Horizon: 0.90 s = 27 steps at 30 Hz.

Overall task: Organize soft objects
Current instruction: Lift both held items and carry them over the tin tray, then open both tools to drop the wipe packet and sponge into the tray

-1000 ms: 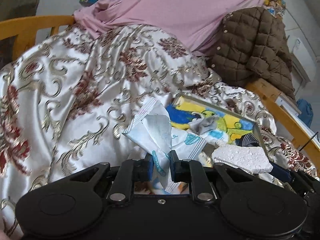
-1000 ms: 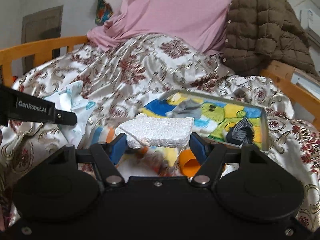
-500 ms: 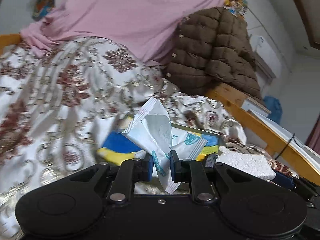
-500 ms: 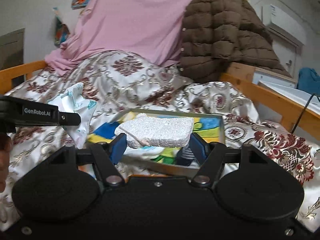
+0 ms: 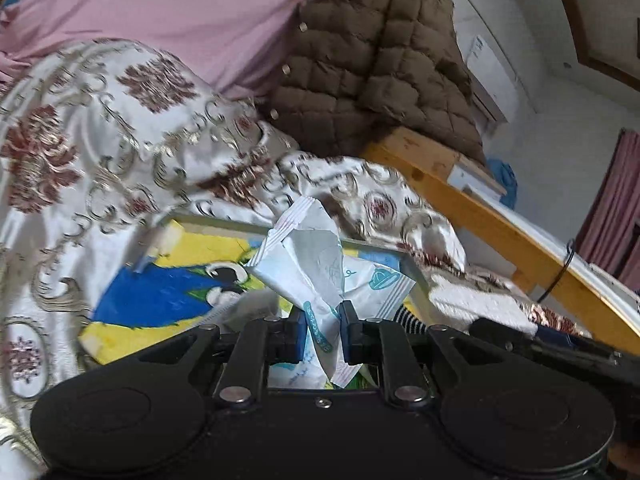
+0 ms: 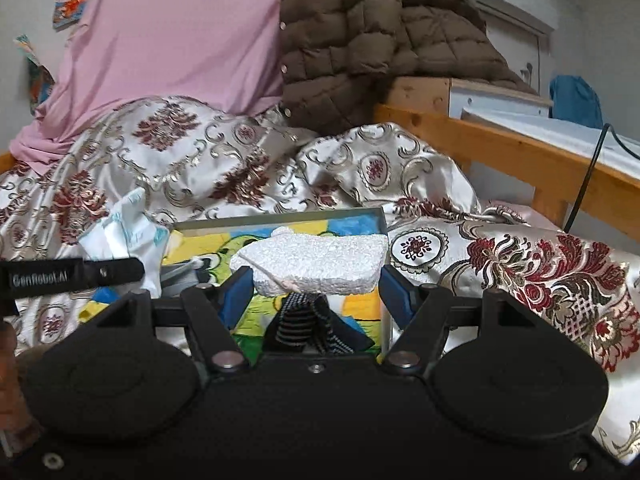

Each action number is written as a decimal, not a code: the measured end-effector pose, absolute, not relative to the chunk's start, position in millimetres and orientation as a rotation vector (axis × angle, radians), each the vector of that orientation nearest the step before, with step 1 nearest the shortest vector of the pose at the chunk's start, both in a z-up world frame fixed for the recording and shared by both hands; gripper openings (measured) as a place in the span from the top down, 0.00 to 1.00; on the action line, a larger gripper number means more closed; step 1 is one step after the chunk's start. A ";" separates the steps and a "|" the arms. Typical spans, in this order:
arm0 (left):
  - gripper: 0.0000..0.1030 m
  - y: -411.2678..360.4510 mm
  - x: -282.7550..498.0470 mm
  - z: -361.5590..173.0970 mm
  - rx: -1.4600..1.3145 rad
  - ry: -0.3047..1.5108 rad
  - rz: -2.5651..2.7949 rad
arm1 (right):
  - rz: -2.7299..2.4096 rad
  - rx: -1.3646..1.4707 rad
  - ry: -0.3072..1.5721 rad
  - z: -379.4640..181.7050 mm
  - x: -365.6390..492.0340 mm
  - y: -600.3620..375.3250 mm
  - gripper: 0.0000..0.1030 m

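Observation:
My left gripper is shut on a crumpled white tissue pack with teal print, held above the colourful tray. It also shows at the left of the right wrist view. My right gripper is shut on a white foam block, held over the same tray. A black-and-white striped sock lies in the tray just below the foam. The foam block shows at the right of the left wrist view.
The tray lies on a floral satin bedspread. A pink cloth and a brown quilted jacket are heaped behind. A wooden bed rail runs along the right, with a black cable over it.
Both grippers have swung right and moved over the tray, carrying the tissue pack and the foam block. Both grips are unchanged.

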<state>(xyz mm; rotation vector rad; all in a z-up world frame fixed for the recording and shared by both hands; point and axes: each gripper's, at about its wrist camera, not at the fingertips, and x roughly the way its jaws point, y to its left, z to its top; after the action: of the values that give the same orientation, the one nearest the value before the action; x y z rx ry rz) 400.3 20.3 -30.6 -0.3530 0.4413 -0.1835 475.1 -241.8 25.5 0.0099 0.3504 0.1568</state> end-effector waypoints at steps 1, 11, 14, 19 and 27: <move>0.83 18.7 406.4 -33.3 -0.350 0.459 -0.195 | 0.154 0.010 0.359 24.4 480.2 -241.8 0.41; 0.82 17.8 448.0 -50.2 -0.309 0.628 -0.210 | 0.139 -0.055 0.441 7.0 515.6 -218.4 0.41; 0.82 13.6 454.8 -55.1 -0.279 0.663 -0.197 | 0.129 -0.102 0.458 3.4 518.4 -207.0 0.41; 0.82 4.5 460.3 -64.6 -0.223 0.701 -0.175 | 0.123 -0.182 0.501 -3.6 525.8 -187.6 0.41; 0.80 -0.3 462.3 -70.5 -0.196 0.707 -0.166 | 0.108 -0.243 0.555 -16.7 533.9 -168.7 0.41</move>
<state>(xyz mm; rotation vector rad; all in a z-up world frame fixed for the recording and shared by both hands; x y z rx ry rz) 462.3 -0.3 -70.5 -0.1960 0.7070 -0.1662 533.9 -168.7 -16.7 -0.2435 0.5545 0.1084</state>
